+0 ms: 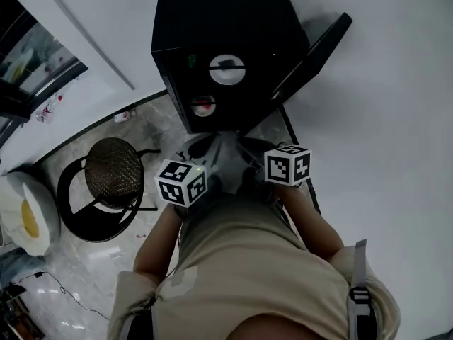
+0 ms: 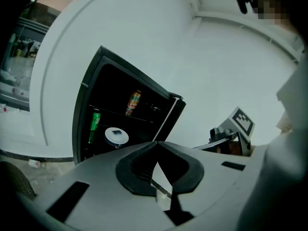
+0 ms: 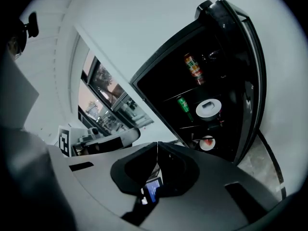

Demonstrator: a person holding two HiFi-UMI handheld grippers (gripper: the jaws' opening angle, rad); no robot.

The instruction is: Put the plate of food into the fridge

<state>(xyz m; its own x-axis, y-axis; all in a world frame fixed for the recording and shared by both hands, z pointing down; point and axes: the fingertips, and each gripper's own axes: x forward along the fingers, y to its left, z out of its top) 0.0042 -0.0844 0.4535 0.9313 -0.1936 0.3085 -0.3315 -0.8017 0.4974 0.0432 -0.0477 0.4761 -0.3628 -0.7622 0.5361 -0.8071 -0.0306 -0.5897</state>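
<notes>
A black fridge [image 1: 212,41] stands open ahead of me, its door [image 1: 311,52] swung to the right. On a low shelf sits a white plate with red food [image 1: 203,105] [image 3: 207,142]. One shelf up rests a white dish with a dark square on it [image 1: 227,69] [image 2: 116,135] [image 3: 208,108], beside a green can [image 2: 95,124] [image 3: 183,105]. An orange can [image 2: 134,102] [image 3: 193,67] stands higher. My left gripper [image 1: 195,147] [image 2: 156,143] and right gripper [image 1: 244,151] [image 3: 157,144] are both shut with nothing in them, side by side, short of the fridge opening.
A black-framed wicker stool [image 1: 113,170] stands on the marble floor to my left. Further left is a white round object with a yellow centre [image 1: 28,218]. Some small litter [image 1: 124,116] lies by the wall. A white wall runs along the right, windows on the left.
</notes>
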